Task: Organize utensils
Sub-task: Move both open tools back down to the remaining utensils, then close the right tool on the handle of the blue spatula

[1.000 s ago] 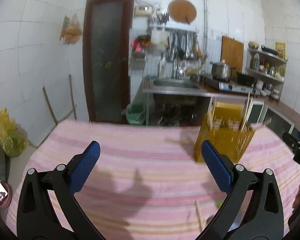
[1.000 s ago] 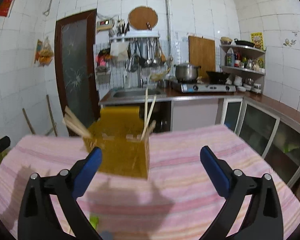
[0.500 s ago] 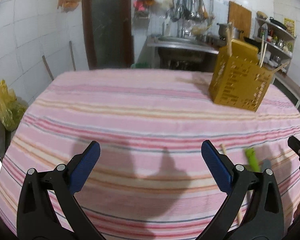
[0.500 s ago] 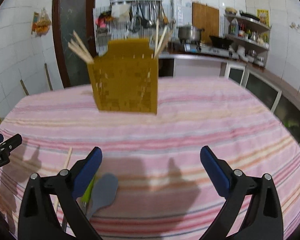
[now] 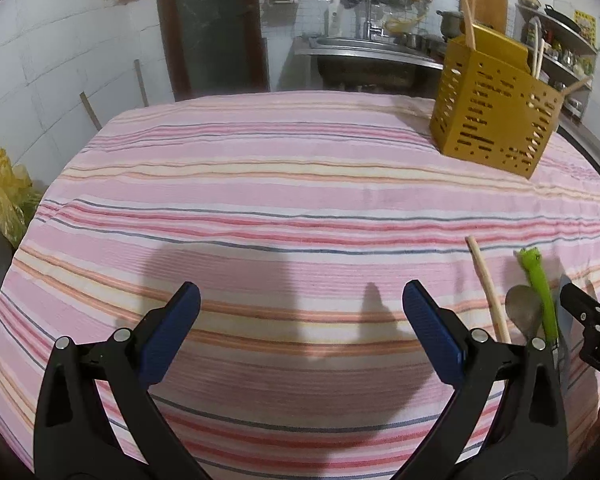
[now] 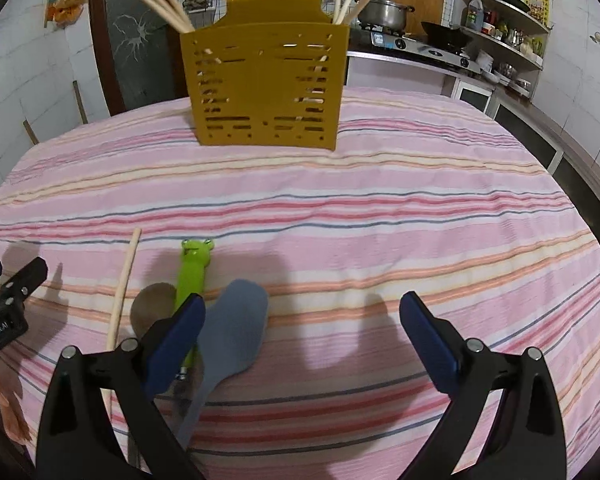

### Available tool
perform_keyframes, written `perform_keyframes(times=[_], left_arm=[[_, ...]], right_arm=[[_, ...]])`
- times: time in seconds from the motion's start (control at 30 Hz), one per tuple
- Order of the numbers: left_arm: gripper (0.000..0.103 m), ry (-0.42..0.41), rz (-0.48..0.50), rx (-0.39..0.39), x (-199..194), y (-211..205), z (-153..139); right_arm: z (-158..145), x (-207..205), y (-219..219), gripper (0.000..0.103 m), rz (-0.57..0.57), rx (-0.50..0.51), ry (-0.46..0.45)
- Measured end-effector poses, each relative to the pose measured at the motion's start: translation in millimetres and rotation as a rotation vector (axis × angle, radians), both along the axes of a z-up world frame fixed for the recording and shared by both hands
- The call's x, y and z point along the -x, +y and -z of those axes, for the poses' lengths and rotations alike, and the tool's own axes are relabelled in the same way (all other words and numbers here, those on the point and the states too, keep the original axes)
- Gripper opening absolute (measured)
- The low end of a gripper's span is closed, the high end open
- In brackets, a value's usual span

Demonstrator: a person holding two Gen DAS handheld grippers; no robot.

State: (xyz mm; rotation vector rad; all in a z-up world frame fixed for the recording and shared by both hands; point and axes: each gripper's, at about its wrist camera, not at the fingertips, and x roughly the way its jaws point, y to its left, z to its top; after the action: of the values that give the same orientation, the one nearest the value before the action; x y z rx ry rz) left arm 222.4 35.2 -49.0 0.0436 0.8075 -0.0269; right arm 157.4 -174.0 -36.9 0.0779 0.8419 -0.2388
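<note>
A yellow slotted utensil holder (image 6: 264, 84) (image 5: 496, 120) stands at the far side of the striped tablecloth, with wooden chopsticks sticking out of it. Loose utensils lie near the front edge: a wooden stick (image 6: 122, 296) (image 5: 488, 290), a green frog-topped handle (image 6: 194, 276) (image 5: 538, 288), a brownish spoon bowl (image 6: 152, 308) (image 5: 524, 312) and a grey spatula (image 6: 228, 340). My right gripper (image 6: 300, 340) is open, its left finger over the green handle and spatula. My left gripper (image 5: 300, 332) is open over bare cloth, left of the utensils.
The pink striped tablecloth (image 5: 260, 184) covers the table. Behind it are a sink counter (image 5: 364, 48), a dark door (image 5: 212, 24), a stove with a pot (image 6: 384, 12) and shelves (image 6: 500, 20). A yellow bag (image 5: 8, 196) sits left of the table.
Both grippers have tilted down and lowered toward the table. The loose utensils have come into closer view; the holder now sits higher in both frames. Both grippers stayed open.
</note>
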Motion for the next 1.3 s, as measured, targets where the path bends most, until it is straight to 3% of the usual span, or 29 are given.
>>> perform_keyframes(times=[0.03,0.13,0.27,0.4,0.47,0.7,0.8,1.03,1.3], left_arm=[[0.098,0.003,0.004,-0.003,-0.1,-1.1,0.9],[0.098,0.019,0.008,-0.007,-1.7,-2.6,4.1],[0.098,0.029,0.009,-0.003,-1.7,-1.7,5.8],[0.098,0.023,0.008,-0.003,-0.5,-1.7,4.5],[0.098,0.023,0.009,-0.006,-0.4,-2.6,4.3],[0.098,0.036,-0.009,0.002,-2.0,-5.0,2.4],[0.098,0.025,-0.007,0.006,-1.8,-11.0,-4.1],[0.098,0.032,0.03,-0.012,-4.5,-38.4,-11.2],[0.098,0.076,0.044,0.04,-13.4,-68.2,-3.5]], right_arm=[[1.0,-0.7,3.5,0.095,0.001,0.009,0.011],[4.7,-3.3,7.4,0.078,0.001,-0.005,0.038],[6.8,-4.5,13.0,0.067,0.005,-0.023,0.055],[6.0,-9.1,17.8,0.063,0.014,-0.024,0.072],[5.2,-10.8,20.3,0.054,-0.002,-0.028,0.075],[5.7,-13.0,17.4,0.054,-0.008,-0.05,0.092],[5.7,-12.7,13.7,0.039,-0.041,-0.075,0.077],[3.6,-17.1,-23.3,0.037,-0.137,-0.172,0.056],[-1.4,-30.6,-58.8,0.037,-0.253,-0.097,0.067]])
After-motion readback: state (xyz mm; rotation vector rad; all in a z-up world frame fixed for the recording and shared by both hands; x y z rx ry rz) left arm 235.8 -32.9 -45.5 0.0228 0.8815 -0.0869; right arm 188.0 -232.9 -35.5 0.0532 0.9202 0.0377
